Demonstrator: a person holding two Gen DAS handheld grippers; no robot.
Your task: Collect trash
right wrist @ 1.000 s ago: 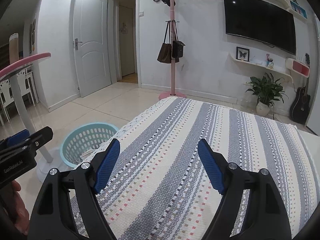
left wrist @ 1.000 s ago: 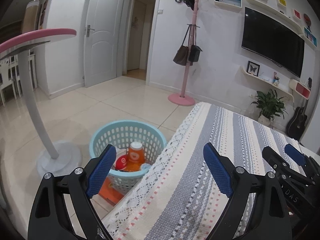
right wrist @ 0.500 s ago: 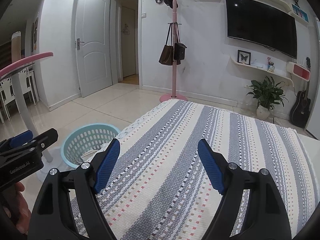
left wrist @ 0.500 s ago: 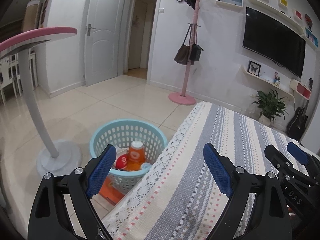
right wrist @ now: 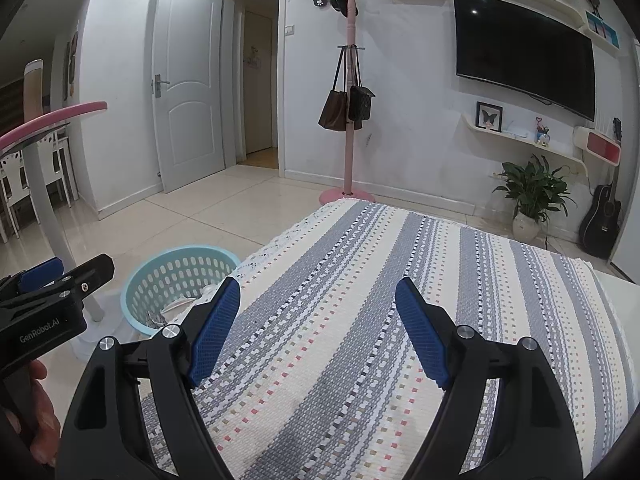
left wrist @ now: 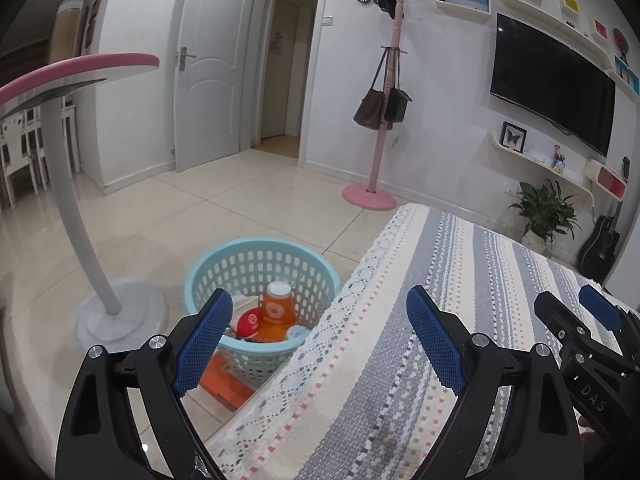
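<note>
A light blue perforated basket [left wrist: 224, 268] stands on the floor by the table's left edge. It holds an orange bottle [left wrist: 277, 312], a red round piece [left wrist: 249, 322] and other trash. The basket also shows in the right wrist view [right wrist: 176, 276]. My left gripper [left wrist: 320, 340] is open and empty, above the table's left edge near the basket. My right gripper [right wrist: 318, 328] is open and empty over the striped tablecloth [right wrist: 400, 280]. Each gripper shows in the other's view, the right one [left wrist: 576, 320] and the left one [right wrist: 56, 276].
An orange box [left wrist: 224, 384] lies on the floor under the basket's near side. A white stand with a pink top [left wrist: 76, 208] rises left of the basket. A pink coat rack [left wrist: 376, 120], a plant [left wrist: 544, 212] and a guitar [left wrist: 600, 244] stand by the far wall.
Both views have risen slightly and drawn back a little. Both grippers stay open and empty.
</note>
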